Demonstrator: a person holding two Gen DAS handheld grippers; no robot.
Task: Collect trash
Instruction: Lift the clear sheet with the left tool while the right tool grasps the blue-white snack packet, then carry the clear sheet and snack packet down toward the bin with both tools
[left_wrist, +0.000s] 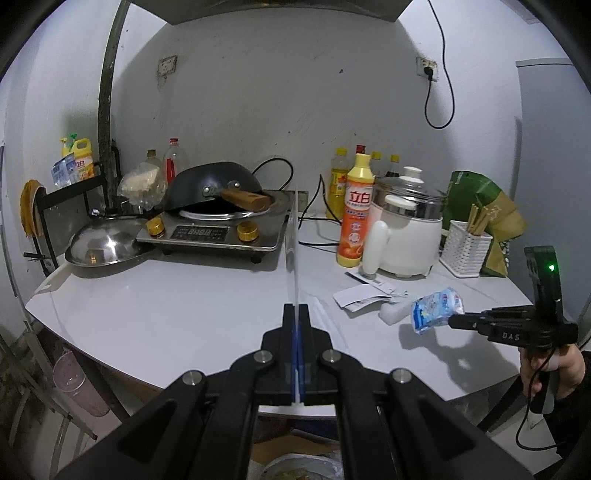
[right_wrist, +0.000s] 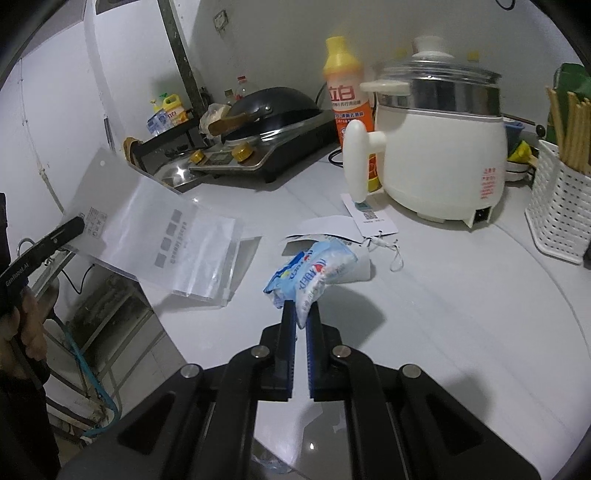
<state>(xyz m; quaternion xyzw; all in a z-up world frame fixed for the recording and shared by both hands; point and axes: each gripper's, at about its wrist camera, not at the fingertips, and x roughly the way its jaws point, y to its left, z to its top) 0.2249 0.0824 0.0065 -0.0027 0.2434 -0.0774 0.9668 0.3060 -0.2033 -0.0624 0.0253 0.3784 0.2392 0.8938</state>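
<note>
My left gripper (left_wrist: 295, 310) is shut on a clear plastic bag (left_wrist: 295, 251), which that view shows edge-on as a thin upright sheet. The right wrist view shows the same clear plastic bag (right_wrist: 159, 236) flat, held above the table's left edge by the left gripper (right_wrist: 74, 225). My right gripper (right_wrist: 301, 310) is shut on a crumpled blue-and-white wrapper (right_wrist: 314, 269), lifted slightly off the white table (right_wrist: 461, 314). In the left wrist view the right gripper (left_wrist: 454, 320) holds the wrapper (left_wrist: 436, 309) at the right. White paper tags (right_wrist: 369, 218) and a white wad (left_wrist: 393, 314) lie on the table behind it.
Behind the scraps stand a white electric pot (right_wrist: 436, 158) and an orange detergent bottle (left_wrist: 356, 214). At the back left are an induction cooker with a black wok (left_wrist: 218, 188) and a steel lid (left_wrist: 105, 247). A white basket of chopsticks (right_wrist: 557, 218) stands at the right.
</note>
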